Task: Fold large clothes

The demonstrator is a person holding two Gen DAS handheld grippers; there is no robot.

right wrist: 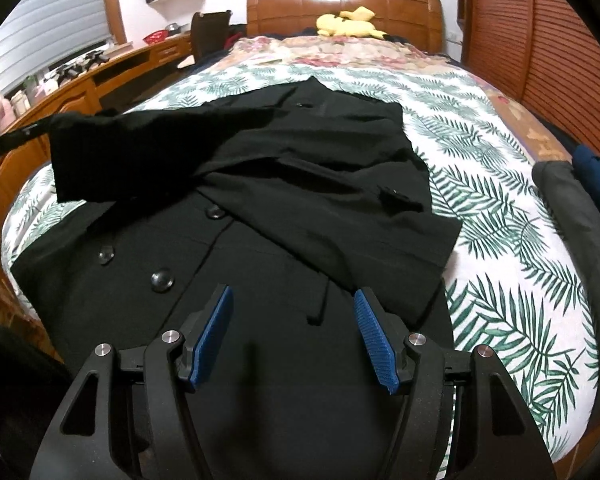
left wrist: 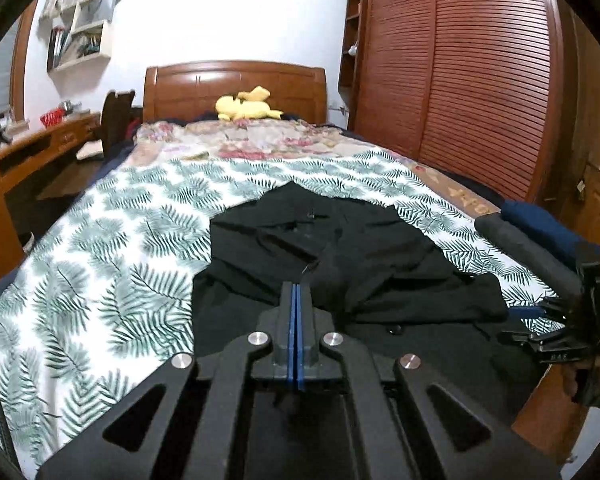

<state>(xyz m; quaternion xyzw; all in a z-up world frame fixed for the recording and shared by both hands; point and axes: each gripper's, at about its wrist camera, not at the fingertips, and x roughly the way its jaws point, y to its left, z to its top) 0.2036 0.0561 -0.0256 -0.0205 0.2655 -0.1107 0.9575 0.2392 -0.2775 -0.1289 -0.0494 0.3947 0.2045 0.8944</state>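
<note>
A black coat (right wrist: pixel 260 208) lies spread on the near end of the bed's palm-leaf sheet (right wrist: pixel 500 208), one sleeve (right wrist: pixel 140 148) lifted toward the left — the left tongs (left wrist: pixel 296 286) clenched on a pinch of its cloth, the right tongs (right wrist: pixel 293 320) released, hovering above its buttoned front.

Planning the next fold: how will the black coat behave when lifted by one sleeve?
Probably floppy: the black coat already lies creased, sleeve draped across it. Likely heavyish, being large and buttoned. It may drag the leaf-print sheet.
</note>
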